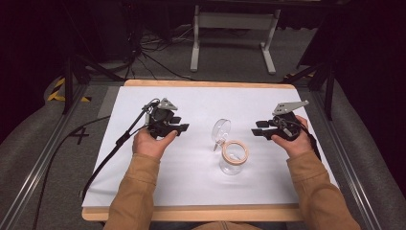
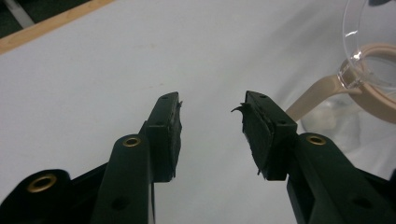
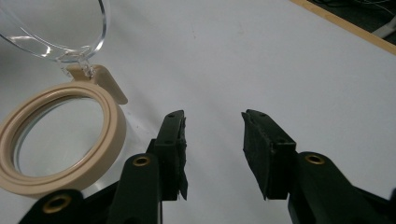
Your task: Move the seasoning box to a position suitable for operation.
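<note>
A clear glass jar [image 1: 233, 162] with a beige rim ring [image 1: 235, 151] stands on the white table top, its clear hinged lid [image 1: 221, 128] swung open and standing up behind it. My left gripper [image 1: 182, 128] is held to the jar's left, open, nothing between its jaws. My right gripper [image 1: 257, 127] is to the jar's right, also open and holding nothing. The left gripper view has the lid [image 2: 369, 42] and beige hinge arm [image 2: 312, 95] at its right edge, beyond the left gripper [image 2: 211, 103]. In the right gripper view the ring [image 3: 60, 140] and lid [image 3: 56, 25] lie left of the right gripper [image 3: 213, 116].
The white sheet [image 1: 143, 172] covers a wooden-edged table [image 1: 201, 84]. A black cable [image 1: 103, 163] trails from the left gripper off the table's left side. Metal rails [image 1: 38, 163] run along both sides; a white stand [image 1: 234, 21] is on the floor behind.
</note>
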`<state>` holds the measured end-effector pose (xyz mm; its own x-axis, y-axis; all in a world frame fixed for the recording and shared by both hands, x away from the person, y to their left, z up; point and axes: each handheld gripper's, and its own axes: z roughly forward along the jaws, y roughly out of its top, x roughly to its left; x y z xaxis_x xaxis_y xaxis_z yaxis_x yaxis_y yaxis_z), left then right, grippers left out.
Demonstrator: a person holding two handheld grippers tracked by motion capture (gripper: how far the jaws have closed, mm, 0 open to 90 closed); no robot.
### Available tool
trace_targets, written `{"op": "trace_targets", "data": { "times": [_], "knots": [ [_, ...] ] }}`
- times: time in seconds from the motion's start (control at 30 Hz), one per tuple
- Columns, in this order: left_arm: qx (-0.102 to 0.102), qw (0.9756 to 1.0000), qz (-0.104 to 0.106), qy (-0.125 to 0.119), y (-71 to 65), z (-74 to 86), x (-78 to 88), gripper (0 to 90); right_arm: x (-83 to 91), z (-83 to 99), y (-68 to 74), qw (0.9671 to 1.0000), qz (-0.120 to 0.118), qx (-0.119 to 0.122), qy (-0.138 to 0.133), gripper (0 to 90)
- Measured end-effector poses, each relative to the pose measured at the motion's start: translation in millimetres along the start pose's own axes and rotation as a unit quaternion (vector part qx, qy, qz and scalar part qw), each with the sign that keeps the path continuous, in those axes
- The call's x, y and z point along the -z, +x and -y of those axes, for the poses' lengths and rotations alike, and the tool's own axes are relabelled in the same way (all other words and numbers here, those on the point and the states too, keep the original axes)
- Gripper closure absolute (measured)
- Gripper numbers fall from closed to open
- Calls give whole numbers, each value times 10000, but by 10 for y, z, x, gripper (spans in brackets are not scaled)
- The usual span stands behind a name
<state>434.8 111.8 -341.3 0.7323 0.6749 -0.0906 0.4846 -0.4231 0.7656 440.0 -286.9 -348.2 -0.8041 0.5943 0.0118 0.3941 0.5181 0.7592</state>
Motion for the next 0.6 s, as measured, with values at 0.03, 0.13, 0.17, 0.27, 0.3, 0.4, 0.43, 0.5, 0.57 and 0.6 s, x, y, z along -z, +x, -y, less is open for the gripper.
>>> {"op": "trace_targets", "data": {
  "times": [0.03, 0.13, 0.17, 0.27, 0.3, 0.4, 0.43, 0.5, 0.57, 0.6],
  "knots": [
    [-33, 10000, 18, -62, -4, -7, 15, 570, -1, 1, 2, 10000, -2, -10, 0, 588],
    [16, 9997, -123, -206, -10, -13, 54, 571, -14, 0, 19, 10000, -29, 17, 10, 586],
    [1, 9995, -214, -215, -5, -15, 75, 577, -19, -1, 31, 10000, -18, 22, 7, 585],
    [59, 9985, -467, -266, 12, -17, 124, 576, -20, -1, 54, 10000, -53, 41, 24, 582],
    [78, 9993, -322, -166, -19, -31, 119, 576, -22, -1, 64, 10000, -42, 51, 20, 582],
    [-89, 9996, -269, -75, -89, -63, 88, 584, -30, -4, 93, 9999, -63, 93, 63, 581],
    [-181, 9995, -240, -37, -131, -83, 76, 594, -34, -6, 102, 9999, -71, 108, 81, 582],
    [-301, 9994, -142, -18, -214, -119, 49, 621, -39, -16, 130, 9998, -104, 151, 86, 589],
    [-366, 9993, -72, 30, -263, -139, 28, 653, -38, -24, 147, 9997, -134, 176, 84, 593],
    [-415, 9991, -14, 21, -302, -153, 5, 653, -34, -34, 170, 9996, -170, 198, 81, 599]
  ]
}}
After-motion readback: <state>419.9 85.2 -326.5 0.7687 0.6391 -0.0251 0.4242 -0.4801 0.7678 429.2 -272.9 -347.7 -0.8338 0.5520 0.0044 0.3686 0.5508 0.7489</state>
